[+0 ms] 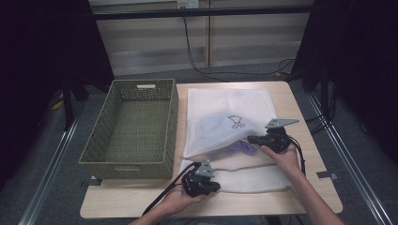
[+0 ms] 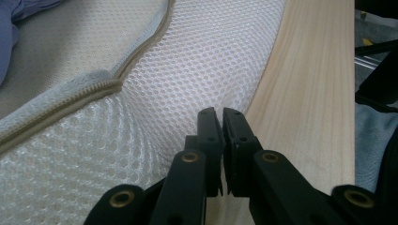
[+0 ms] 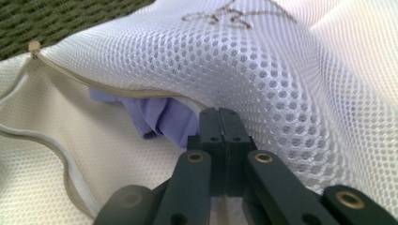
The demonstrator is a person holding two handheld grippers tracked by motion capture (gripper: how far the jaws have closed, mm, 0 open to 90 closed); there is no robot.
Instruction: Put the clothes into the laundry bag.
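At the far left of the tabletop [image 1: 300, 187] stands a green woven basket [image 1: 133, 129], not touched by either tool. Just to its right lies a white mesh laundry bag [image 1: 225, 119], its zipped mouth facing the person and a lavender garment [image 1: 246, 146] showing at that opening.

The left tool [image 1: 210, 183] rests at the near left corner of the bag – its jaws are closed, and the left gripper view shows them pinching the edge of the lower mesh layer [image 2: 197, 70] where it meets the wood. This judges as an anchoring hold.

The right tool [image 1: 253, 139] sits at the bag's mouth. Its jaws are closed; the right gripper view places their tips under the raised upper mesh, at the zipper edge [image 3: 112, 89] beside the garment [image 3: 159, 117]. Whether the tips hold mesh, garment or both cannot be told.

Step in hand, as judged: opening the bag or handling the garment at its mouth. The next move calls for the left tool to keep the lower layer pinned while the right tool works at the opening – without dragging the whole bag.
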